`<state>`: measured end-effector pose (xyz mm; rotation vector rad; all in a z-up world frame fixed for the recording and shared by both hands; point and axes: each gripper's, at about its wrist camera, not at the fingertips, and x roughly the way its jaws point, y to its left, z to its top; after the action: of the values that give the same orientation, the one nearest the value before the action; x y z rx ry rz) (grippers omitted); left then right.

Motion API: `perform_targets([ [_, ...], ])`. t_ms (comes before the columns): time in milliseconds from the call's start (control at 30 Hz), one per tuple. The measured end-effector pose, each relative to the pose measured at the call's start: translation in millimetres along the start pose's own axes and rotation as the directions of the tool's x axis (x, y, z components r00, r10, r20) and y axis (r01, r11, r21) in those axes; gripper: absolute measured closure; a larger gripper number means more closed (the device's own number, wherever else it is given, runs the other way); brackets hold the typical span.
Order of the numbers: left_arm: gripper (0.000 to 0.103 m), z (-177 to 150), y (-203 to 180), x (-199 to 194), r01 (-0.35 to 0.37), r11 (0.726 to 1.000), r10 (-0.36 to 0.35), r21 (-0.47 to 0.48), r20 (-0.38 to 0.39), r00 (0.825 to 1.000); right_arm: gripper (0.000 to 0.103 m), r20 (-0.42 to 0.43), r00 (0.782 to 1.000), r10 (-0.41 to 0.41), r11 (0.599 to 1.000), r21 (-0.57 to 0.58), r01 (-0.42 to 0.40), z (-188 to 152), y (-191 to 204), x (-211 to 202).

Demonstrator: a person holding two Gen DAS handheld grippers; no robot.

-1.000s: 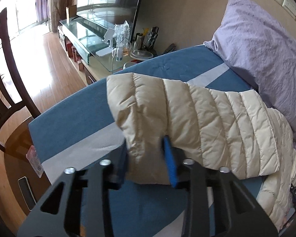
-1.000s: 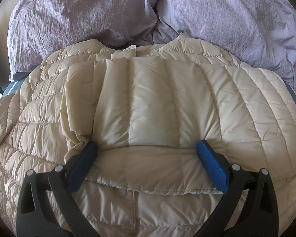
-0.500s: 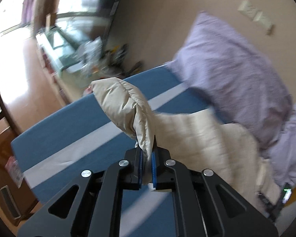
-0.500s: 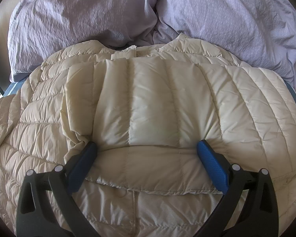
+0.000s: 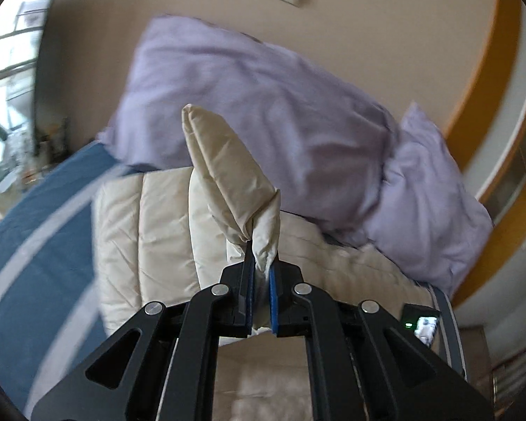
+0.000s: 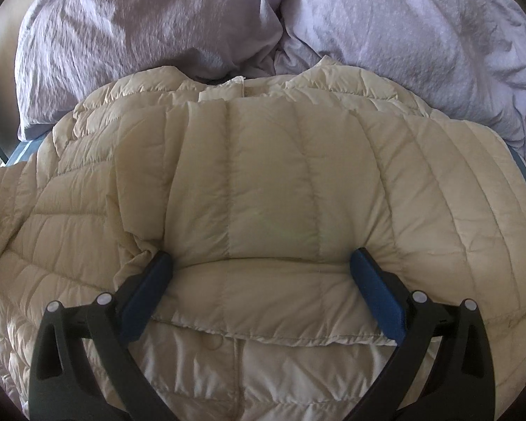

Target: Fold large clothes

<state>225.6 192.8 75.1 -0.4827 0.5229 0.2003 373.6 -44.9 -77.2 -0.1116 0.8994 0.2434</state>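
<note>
Pinching a lifted sleeve (image 5: 235,182), the left gripper (image 5: 261,273) appears only in its own view.

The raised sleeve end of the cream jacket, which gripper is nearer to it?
Left. The left gripper is shut on the sleeve end, holding it above the bed. The right gripper has its jaws open wide on the jacket's folded body, away from that sleeve end.
</note>
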Motion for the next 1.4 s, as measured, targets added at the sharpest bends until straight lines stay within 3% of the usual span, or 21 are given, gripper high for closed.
perform_targets([
  [333, 0.097, -26, -79, 62, 0.143, 0.986, -0.131, 0.082, -0.13, 0.983, 0.002, -0.04, 0.999, 0.028, 1.0, -0.009, -0.028, 11, 1, 3],
  [533, 0.097, -47, -109, 85, 0.181, 0.977, -0.156, 0.115, -0.204, 0.967, 0.005, 0.011, 0.998, 0.055, 0.998, 0.019, -0.056, 14, -14, -23],
  [867, 0.097, -87, -152, 122, 0.234, 0.955, -0.164, 0.183, -0.332, 0.929, 0.004, 0.066, 0.997, -0.042, 0.999, 0.015, 0.041, -10, -80, -55],
  [1033, 0.097, -104, -169, 137, 0.237, 0.943, -0.134, 0.233, -0.385, 0.913, 0.004, 0.135, 0.982, -0.132, 0.991, 0.026, 0.129, -20, -102, -71],
  [1133, 0.096, -108, -172, 135, 0.245, 0.938, -0.135, 0.244, -0.395, 0.909, 0.004, 0.153, 0.979, -0.137, 0.99, 0.044, 0.132, -23, -110, -71],
  [1233, 0.086, -105, -172, 127, 0.255, 0.933, -0.146, 0.253, -0.383, 0.912, 0.004, 0.163, 0.977, -0.138, 0.99, 0.063, 0.129, -29, -117, -71],
  [1300, 0.065, -101, -171, 122, 0.243, 0.933, -0.138, 0.266, -0.36, 0.923, 0.004, 0.168, 0.977, -0.128, 0.99, 0.075, 0.117, -30, -119, -70],
  [1400, 0.061, -96, -166, 117, 0.202, 0.936, -0.106, 0.288, -0.315, 0.943, 0.004, 0.179, 0.978, -0.11, 0.992, 0.087, 0.096, -32, -121, -71],
])
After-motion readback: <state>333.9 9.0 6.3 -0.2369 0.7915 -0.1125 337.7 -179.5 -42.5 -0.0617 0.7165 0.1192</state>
